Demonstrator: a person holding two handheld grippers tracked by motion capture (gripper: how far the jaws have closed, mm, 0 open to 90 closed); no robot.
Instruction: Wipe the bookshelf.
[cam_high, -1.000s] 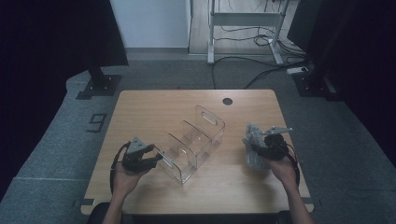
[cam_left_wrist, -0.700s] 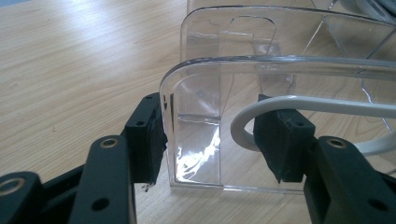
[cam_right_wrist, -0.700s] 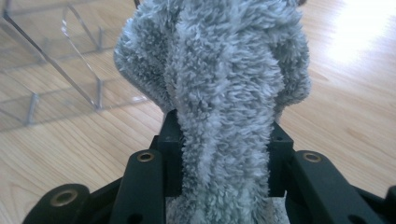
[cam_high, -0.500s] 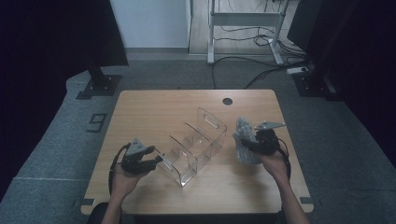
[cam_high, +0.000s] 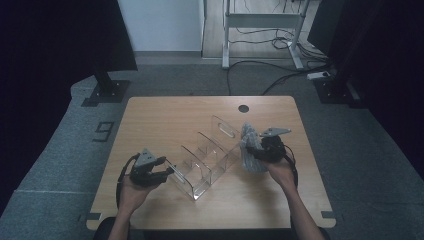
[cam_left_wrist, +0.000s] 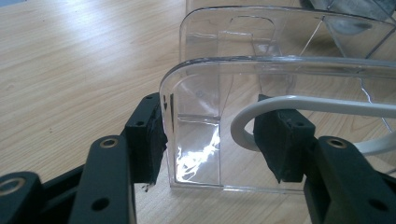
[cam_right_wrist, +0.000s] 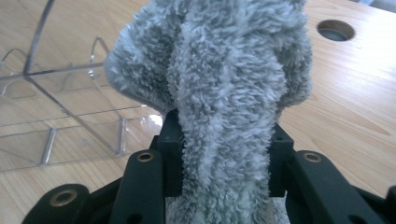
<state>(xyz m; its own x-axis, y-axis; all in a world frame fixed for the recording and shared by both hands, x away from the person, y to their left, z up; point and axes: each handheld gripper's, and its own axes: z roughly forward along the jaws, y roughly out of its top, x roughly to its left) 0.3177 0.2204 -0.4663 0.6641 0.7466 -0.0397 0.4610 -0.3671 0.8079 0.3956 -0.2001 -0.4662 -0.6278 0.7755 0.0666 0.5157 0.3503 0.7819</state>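
Between the right tongs (cam_right_wrist: 217, 154), a grey fluffy cloth (cam_high: 251, 152) is pinched and held upright, just beside the far end of the clear organizer (cam_high: 205, 157). The organizer's long axis runs diagonally across the counter (cam_high: 165, 112), from the left tongs (cam_high: 167, 173) toward the right. Its near end wall is gripped by the left tongs, one pad outside, one inside. The far compartment lies nearest the cloth.
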